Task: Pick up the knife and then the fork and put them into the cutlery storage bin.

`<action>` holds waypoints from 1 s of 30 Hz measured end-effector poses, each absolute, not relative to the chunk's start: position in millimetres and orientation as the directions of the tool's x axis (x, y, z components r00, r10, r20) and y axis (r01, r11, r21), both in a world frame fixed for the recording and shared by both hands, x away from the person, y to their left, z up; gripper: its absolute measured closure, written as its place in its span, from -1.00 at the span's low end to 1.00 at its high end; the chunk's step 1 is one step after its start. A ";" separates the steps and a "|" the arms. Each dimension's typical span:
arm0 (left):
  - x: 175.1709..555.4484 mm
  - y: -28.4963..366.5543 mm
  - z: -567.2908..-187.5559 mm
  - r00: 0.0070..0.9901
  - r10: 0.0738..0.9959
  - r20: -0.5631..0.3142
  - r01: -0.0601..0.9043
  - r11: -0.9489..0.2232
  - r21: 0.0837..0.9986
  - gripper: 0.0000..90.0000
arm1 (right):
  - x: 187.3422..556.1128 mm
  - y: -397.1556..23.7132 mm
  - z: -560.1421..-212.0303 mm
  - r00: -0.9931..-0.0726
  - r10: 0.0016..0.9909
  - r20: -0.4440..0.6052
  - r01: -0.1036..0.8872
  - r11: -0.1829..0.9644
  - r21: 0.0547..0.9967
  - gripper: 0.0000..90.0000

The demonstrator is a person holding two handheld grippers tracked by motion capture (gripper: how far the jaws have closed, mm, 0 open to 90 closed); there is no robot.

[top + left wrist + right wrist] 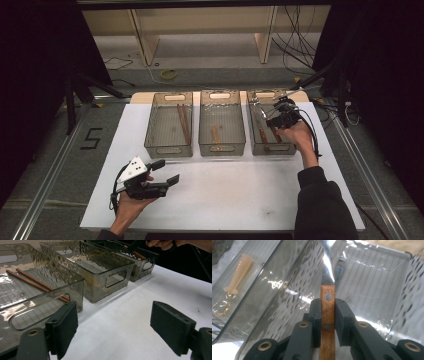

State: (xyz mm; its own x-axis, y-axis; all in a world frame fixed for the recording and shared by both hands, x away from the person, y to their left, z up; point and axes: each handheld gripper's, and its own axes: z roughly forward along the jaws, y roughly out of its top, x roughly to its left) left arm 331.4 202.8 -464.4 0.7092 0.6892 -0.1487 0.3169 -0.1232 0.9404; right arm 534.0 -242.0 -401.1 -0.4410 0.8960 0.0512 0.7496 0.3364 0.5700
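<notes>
Left gripper point(166, 172) is held low over the white table point(240, 192) near the front edge, jaws wide apart, nothing between them; in the left gripper view the pads point(65, 326) are seen well apart over bare table. Three smoky clear bins are lined up farther back. Left bin point(169, 125) is seen with two chopsticks point(183, 122) lying along its floor. Middle bin point(222, 125) is seen with a pale spoon point(215, 133) in it. Right bin point(267, 125) is seen with a wood-handled utensil point(262, 137) lying inside. Right gripper point(278, 112) is held above the right bin, jaws clamped on a knife point(327, 307) by its wooden riveted handle; the metal blade is pointed away, over the bin floor. The knife is off the floor, held up inside the right bin's space, the middle bin just beside
</notes>
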 end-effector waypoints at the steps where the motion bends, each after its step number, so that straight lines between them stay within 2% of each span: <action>1: 331.4 202.8 -464.5 0.708 0.690 -0.149 0.317 -0.123 0.940 -0.52 | 533.5 -242.0 -401.7 -0.438 0.897 0.054 0.754 0.334 0.566 0.72; 30: 331.2 202.3 -464.1 0.709 0.689 -0.148 0.313 -0.120 0.942 -0.52 | 532.0 -244.3 -422.0 -0.430 0.901 0.058 0.794 0.347 0.499 0.71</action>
